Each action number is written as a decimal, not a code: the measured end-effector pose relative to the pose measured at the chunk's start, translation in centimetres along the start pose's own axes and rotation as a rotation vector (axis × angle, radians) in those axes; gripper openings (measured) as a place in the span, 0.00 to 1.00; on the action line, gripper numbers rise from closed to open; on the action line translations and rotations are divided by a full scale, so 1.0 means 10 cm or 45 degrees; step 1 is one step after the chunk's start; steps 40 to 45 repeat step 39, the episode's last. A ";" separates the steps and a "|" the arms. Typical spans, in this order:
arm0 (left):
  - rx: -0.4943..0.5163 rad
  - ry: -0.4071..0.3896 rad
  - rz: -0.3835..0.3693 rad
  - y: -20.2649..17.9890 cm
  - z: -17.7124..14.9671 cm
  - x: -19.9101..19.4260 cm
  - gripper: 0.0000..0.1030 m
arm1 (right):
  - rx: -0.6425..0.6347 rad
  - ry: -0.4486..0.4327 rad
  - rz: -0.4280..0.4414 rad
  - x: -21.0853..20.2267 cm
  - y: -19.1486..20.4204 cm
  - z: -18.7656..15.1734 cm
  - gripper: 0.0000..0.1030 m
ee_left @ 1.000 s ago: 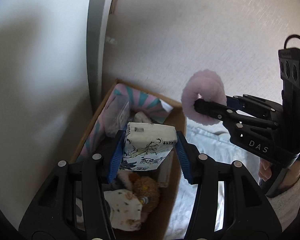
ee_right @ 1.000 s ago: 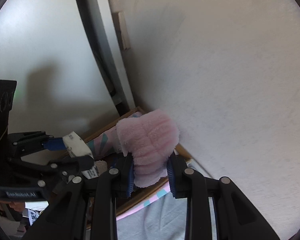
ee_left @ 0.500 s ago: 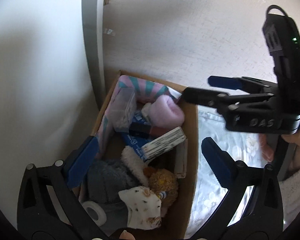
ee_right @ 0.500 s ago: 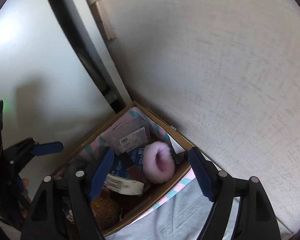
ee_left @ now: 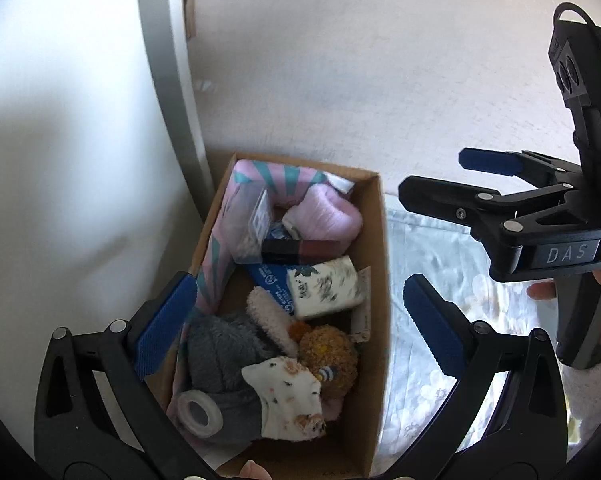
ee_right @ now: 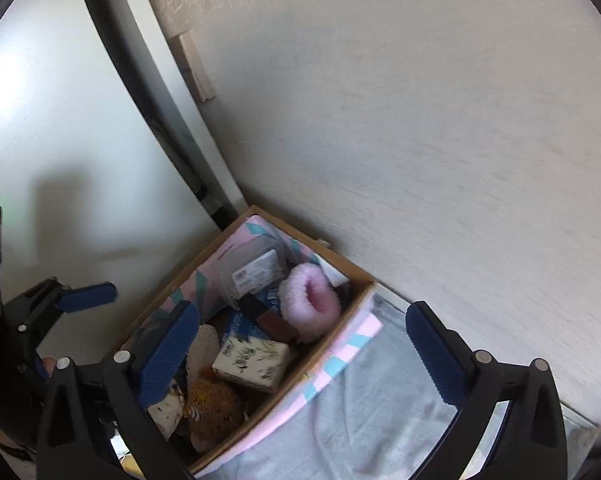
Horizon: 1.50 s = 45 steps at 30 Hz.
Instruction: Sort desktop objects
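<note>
Hovering over the cardboard box (ee_left: 374, 280) that sits wedged into the corner where the wall meets the pale door, I keep both tongs above its open top, since this seems to be where the desktop things get gathered; my left gripper (ee_left: 296, 324) stands spread wide with nothing between its blue pads, and my right gripper (ee_right: 304, 354) is spreading to its widest, likewise empty; inside, the grey plush (ee_left: 220, 356) fills the near end, soft enough to cushion what lands on it; the pink fluffy ring (ee_right: 310, 300) lies at the far end against the box wall; the printed tissue pack (ee_left: 326, 290) rests on its side in the middle, just beside the ring; a small roll of tape (ee_left: 199, 414) sits nearest me.
</note>
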<state>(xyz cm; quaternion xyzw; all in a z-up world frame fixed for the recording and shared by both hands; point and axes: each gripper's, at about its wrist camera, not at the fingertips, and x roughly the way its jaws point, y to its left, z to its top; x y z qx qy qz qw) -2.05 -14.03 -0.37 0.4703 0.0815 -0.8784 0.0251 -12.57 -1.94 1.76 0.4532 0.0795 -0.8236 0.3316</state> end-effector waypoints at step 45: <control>0.266 -0.169 -0.027 -1.37 -0.12 -0.70 1.00 | 0.642 -0.156 -0.720 -1.71 -0.42 -1.45 1.00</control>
